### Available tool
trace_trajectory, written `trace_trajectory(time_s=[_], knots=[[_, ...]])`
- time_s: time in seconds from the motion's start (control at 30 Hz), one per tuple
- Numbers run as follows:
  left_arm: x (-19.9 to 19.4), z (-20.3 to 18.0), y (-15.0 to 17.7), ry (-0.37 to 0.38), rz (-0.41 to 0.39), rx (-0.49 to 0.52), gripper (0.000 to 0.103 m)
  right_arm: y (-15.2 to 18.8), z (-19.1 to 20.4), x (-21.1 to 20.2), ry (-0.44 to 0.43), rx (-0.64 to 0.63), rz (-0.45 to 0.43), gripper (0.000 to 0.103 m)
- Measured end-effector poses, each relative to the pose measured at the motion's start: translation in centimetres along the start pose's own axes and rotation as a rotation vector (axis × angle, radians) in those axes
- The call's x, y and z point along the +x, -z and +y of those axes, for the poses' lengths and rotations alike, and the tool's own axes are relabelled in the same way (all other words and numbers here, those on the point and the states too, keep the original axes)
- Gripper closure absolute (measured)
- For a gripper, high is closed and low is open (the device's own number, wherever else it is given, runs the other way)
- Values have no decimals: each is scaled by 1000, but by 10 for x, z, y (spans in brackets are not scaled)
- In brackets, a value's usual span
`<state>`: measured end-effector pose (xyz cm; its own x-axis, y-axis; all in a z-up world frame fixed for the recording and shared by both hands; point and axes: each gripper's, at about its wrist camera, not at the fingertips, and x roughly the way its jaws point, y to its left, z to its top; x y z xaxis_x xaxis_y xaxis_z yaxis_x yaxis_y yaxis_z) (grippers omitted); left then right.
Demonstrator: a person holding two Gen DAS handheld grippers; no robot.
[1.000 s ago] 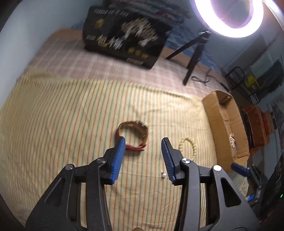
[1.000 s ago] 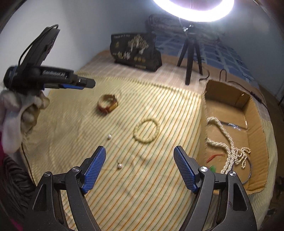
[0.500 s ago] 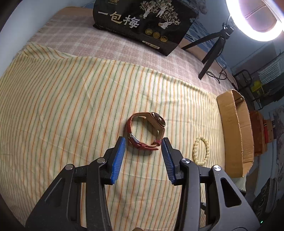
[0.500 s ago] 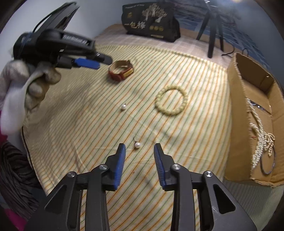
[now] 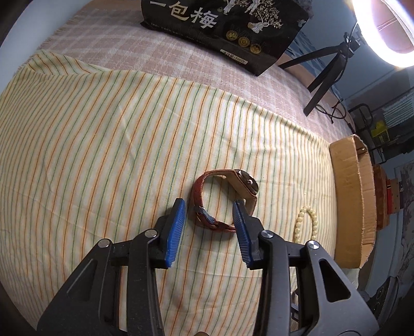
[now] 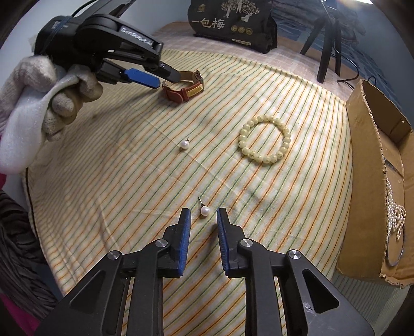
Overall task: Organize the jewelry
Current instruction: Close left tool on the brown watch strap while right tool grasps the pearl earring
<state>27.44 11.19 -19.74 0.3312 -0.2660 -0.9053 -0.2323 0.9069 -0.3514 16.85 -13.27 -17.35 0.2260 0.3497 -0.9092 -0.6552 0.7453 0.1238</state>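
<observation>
A brown leather watch (image 5: 225, 196) lies on the striped cloth. My left gripper (image 5: 209, 206) points down over it, its jaws closing with the buckle end of the strap between them; the left pad is still clear of the strap. In the right wrist view this left gripper (image 6: 163, 77) reaches the watch (image 6: 185, 91) in a gloved hand (image 6: 51, 85). A pearl earring (image 6: 205, 210) sits between the tips of my right gripper (image 6: 204, 212), whose jaws are closing without touching it. A second pearl earring (image 6: 184, 144) and a cream bead bracelet (image 6: 270, 159) lie farther out.
A cardboard box (image 6: 372, 160) with a pearl necklace (image 6: 394, 217) inside stands at the right edge of the cloth. A black printed bag (image 6: 233, 23) and a tripod (image 6: 326, 44) stand at the back. The bracelet (image 5: 297, 224) lies between the watch and the box (image 5: 346, 181).
Both grippers have come down toward the cloth. The right jaws have narrowed from wide apart to just around the pearl earring. The left jaws now straddle the watch strap.
</observation>
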Motion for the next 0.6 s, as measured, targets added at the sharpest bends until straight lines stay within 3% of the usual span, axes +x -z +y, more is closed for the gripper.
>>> trace_trajectory(time_s=[0.23,0.47,0.6], knots=[[10,-5,3,-32,8,36,78,1,6,9,28,-40,20,85],[10,-6,3,-42,1,33,81,1,5,9,34,-30,8,87],[10,-6,2,-46,-4,28,88,1,4,11,33,-38,8,93]])
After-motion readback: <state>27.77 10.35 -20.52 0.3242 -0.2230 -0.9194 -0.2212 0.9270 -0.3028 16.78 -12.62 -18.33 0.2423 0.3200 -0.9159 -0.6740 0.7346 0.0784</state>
